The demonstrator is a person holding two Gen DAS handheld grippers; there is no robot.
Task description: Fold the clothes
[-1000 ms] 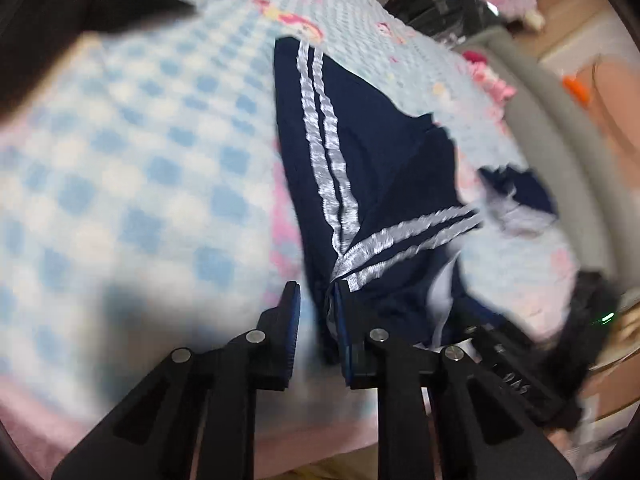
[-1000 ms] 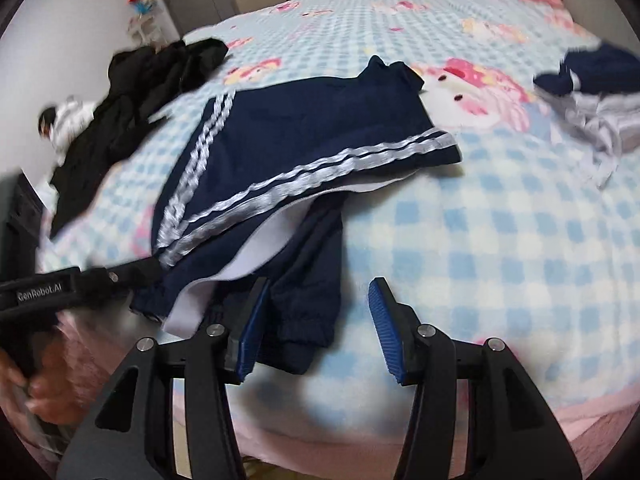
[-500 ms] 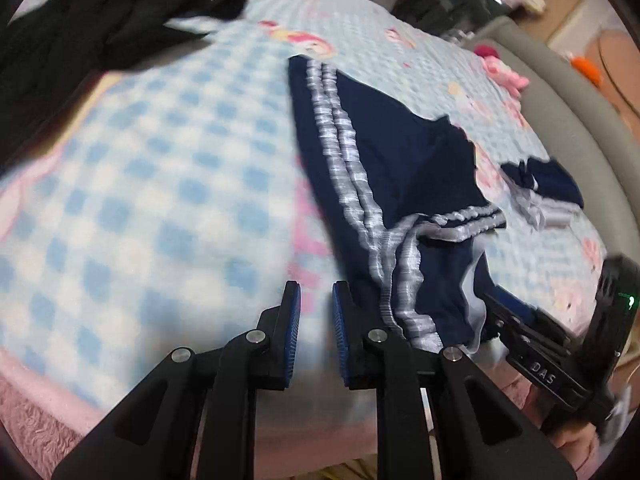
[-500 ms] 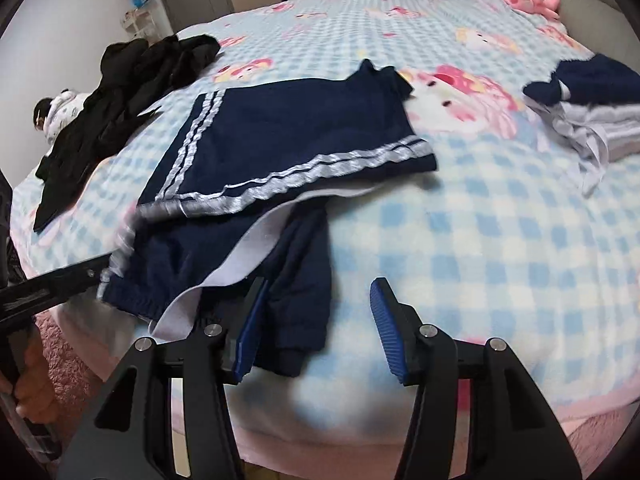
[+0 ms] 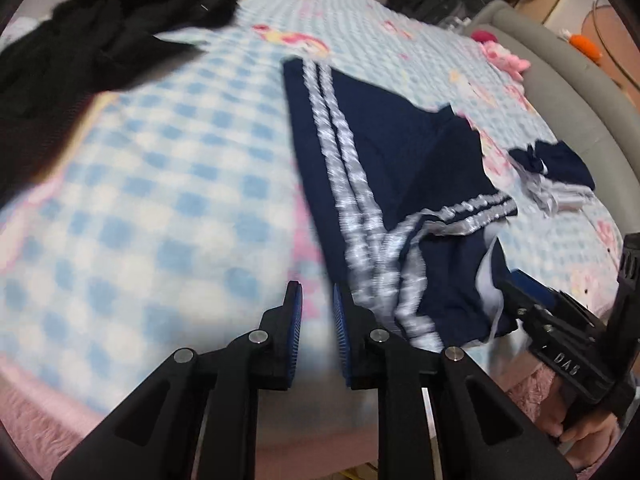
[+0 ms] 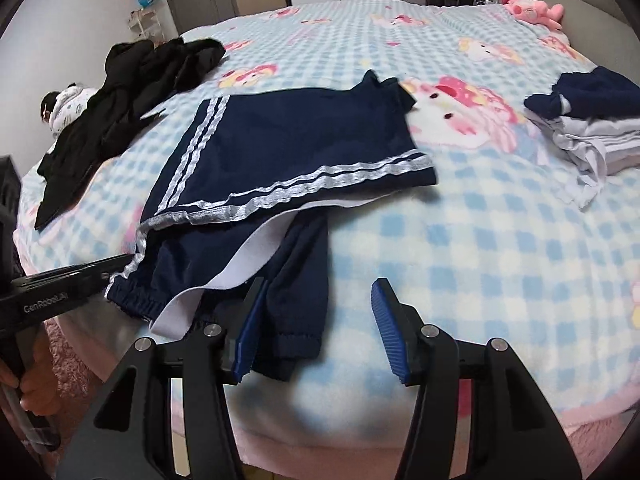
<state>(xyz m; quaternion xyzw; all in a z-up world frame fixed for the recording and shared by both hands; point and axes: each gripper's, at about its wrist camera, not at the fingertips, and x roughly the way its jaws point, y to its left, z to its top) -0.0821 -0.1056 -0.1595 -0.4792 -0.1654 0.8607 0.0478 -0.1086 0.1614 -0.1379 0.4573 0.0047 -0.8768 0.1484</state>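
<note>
Navy track trousers with double silver side stripes lie folded over on the blue checked blanket, with white lining showing at the fold. My right gripper stands open over the near trouser leg. Its left finger rests over the cuff, and the pads press on nothing. My left gripper has its jaws a narrow gap apart with only blanket between them, and the striped edge of the trousers lies just right of it. From the right wrist view, the left gripper reaches the trousers' striped corner. The right gripper shows at that garment's far edge.
A heap of black clothes lies at the far left of the bed. A folded navy and grey stack sits at the right. A pink plush toy rests by the grey bed frame. The bed's pink front edge runs just below both grippers.
The left gripper has come off the trousers' striped edge, which now lies to its right. The folded top layer has settled flatter. The right gripper has barely moved.
</note>
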